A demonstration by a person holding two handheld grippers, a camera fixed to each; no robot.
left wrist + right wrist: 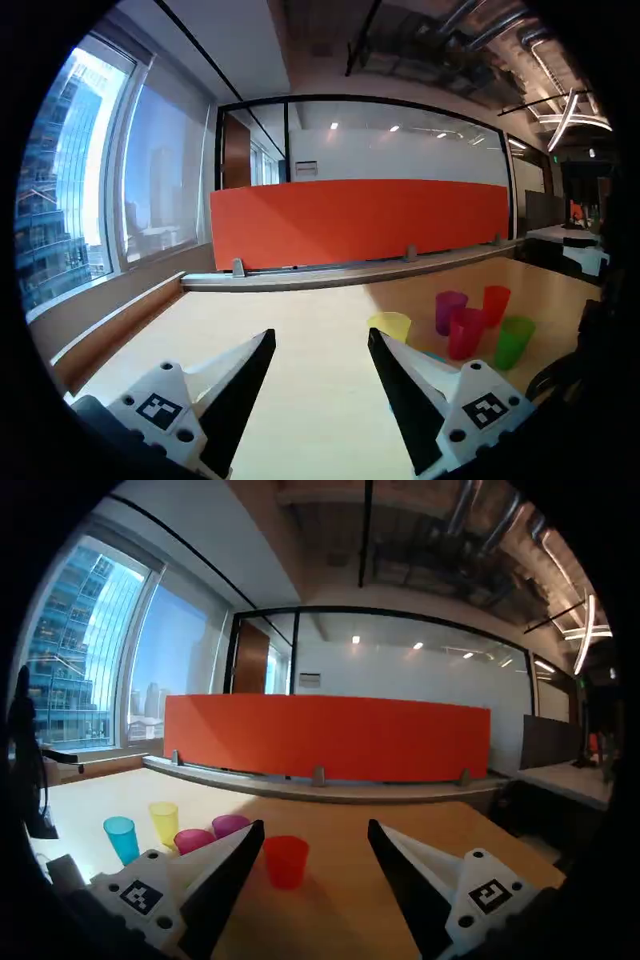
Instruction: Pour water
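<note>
Left gripper (320,334): fingers spread, nothing between them, low over the table (320,400). Right gripper (316,826): also spread wide. The red cup (286,861) stands upright ahead of it, in line with the gap, not gripped. I see the blue cup (122,838), yellow cup (164,822), pink cup (192,840) and purple cup (230,825) clustered left of it, with the orange partition (320,736) behind.

You have six cups on the surface (308,352), one per colour: yellow cup (390,324), purple cup (450,308), pink cup (465,333), red cup (496,302), green cup (514,340), blue cup (122,838). One orange panel (360,220) stands behind.
</note>
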